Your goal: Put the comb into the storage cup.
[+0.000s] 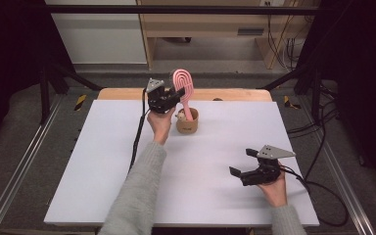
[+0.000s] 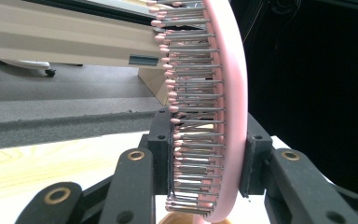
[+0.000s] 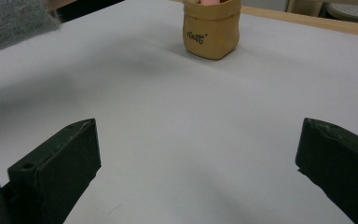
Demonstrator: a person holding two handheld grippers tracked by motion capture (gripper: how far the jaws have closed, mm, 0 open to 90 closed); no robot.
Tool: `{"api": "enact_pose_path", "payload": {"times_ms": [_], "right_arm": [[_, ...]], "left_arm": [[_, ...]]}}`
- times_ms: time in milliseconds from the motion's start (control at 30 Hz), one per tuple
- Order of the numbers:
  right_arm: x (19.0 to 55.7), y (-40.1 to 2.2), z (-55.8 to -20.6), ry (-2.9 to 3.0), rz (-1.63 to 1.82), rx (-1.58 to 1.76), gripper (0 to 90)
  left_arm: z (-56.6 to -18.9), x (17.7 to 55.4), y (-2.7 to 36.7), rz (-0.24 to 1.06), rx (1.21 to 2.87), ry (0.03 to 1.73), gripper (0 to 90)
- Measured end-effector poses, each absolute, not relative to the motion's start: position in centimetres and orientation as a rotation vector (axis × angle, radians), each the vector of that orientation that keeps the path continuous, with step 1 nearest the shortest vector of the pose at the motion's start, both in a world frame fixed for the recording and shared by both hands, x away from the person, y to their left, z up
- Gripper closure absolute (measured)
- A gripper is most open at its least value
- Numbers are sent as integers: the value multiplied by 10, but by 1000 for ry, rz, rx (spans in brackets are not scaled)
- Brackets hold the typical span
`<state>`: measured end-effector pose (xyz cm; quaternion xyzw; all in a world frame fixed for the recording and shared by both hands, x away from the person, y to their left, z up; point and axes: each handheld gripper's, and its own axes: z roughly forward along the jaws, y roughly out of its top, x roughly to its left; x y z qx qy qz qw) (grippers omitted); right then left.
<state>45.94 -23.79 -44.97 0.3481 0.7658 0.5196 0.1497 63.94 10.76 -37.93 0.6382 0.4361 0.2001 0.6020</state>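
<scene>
A: High view first, please. What does the left claw [image 1: 175, 98] do?

B: It pinches the pink hairbrush [image 1: 183, 88] at the head. The brush stands almost upright, with its handle going down into a small brown pot [image 1: 187, 125]. The pot stands on the white surface [image 1: 127, 161], at the far side, a little left of the middle.

A: Can you confirm the grip from the left gripper view?

B: Yes. There the two black jaws press on the brush [image 2: 223, 116] from both sides, one on the bristle side and one on the smooth pink back. The metal bristles with pink tips point to the left of that view. The rim of the pot shows just under the brush, at the bottom edge.

A: And the right claw [image 1: 241, 163]?

B: It is spread wide, with nothing between the jaws. The hand holds it low over the surface at the near right, well apart from the pot, and the jaws point to the left and a little far.

A: What does the right gripper view show?

B: The two open jaws stand at the bottom corners, with bare white surface [image 3: 177, 140] between them. Farther off stands the brown pot [image 3: 211, 30], with small dark lettering on its side and something pink inside at the top. I cannot read the lettering. A grey sleeve [image 3: 14, 21] is at the upper left corner.
</scene>
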Motion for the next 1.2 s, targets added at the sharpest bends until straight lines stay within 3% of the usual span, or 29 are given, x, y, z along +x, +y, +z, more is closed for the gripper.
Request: {"api": "enact_pose_path", "payload": {"times_ms": [1200], "right_arm": [[460, -237, -450, 2206, 1490, 999, 2]], "left_arm": [[-400, 635, 132, 436, 1449, 1087, 629]]}}
